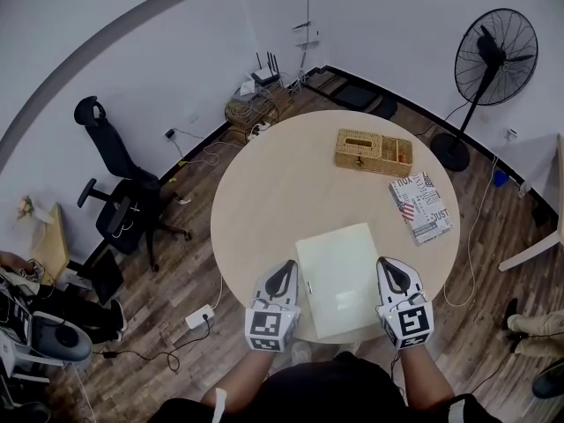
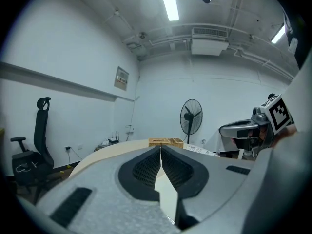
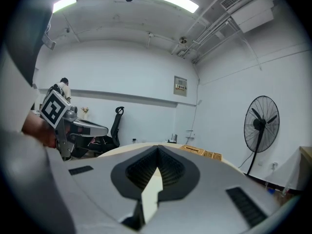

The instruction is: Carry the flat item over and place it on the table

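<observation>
1. Board [image 1: 339,280] sits at the table's [image 1: 264,192] near edge and overhangs the rim. I cannot tell whether it rests on the top or hangs just above it.
2. The board's near end runs under the person's body at the bottom of the head view and is partly cut off.
3. Left gripper [image 1: 284,270] is on the board's left edge. In its own view the jaws are pinched together on a thin pale sliver of board [image 2: 165,191].
4. Right gripper [image 1: 389,266] is on the board's right edge in the same way, with its jaws clamped on the pale edge [image 3: 152,191].
5. Basket [image 1: 374,152] is on the far side of the table, well apart from the board (contents too small to tell).
6. Booklet [image 1: 421,206] lies at the table's right side, just beside the basket. It carries a flag print and the word "JUST"; the rest of the print is too small to read.
7. The gripper cubes carry black-and-white square markers with no text.
8. Counts: one board, two grippers, one basket, one booklet.
9. Off the table: one fan [image 1: 495,47] to the far right and one chair [image 1: 119,196] to the left.
</observation>
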Demonstrator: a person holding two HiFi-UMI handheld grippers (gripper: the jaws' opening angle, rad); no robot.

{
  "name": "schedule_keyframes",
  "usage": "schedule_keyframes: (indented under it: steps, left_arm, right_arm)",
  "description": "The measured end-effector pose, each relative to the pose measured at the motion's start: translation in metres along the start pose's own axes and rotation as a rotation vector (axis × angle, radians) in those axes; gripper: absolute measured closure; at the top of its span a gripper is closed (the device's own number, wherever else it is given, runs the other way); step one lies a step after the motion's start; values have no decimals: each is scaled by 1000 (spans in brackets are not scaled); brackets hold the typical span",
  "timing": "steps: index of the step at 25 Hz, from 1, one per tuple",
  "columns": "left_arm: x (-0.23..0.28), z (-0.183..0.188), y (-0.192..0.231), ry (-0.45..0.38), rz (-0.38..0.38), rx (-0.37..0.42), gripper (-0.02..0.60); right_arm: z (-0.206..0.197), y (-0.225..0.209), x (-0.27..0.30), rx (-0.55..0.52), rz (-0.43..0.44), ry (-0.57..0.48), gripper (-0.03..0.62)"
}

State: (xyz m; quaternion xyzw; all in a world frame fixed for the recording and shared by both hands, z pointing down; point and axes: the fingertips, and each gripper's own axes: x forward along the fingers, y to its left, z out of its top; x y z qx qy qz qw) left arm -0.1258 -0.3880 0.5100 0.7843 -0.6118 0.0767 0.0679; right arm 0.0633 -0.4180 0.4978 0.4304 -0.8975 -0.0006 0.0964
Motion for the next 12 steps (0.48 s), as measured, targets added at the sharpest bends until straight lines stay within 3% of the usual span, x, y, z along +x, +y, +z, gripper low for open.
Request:
schedule_keyframes:
  steps: [12]
  left_arm:
    - [-6,3,3,-2,-6,16,572]
  right_arm:
    - [7,3,2,-15,-2,-11,597]
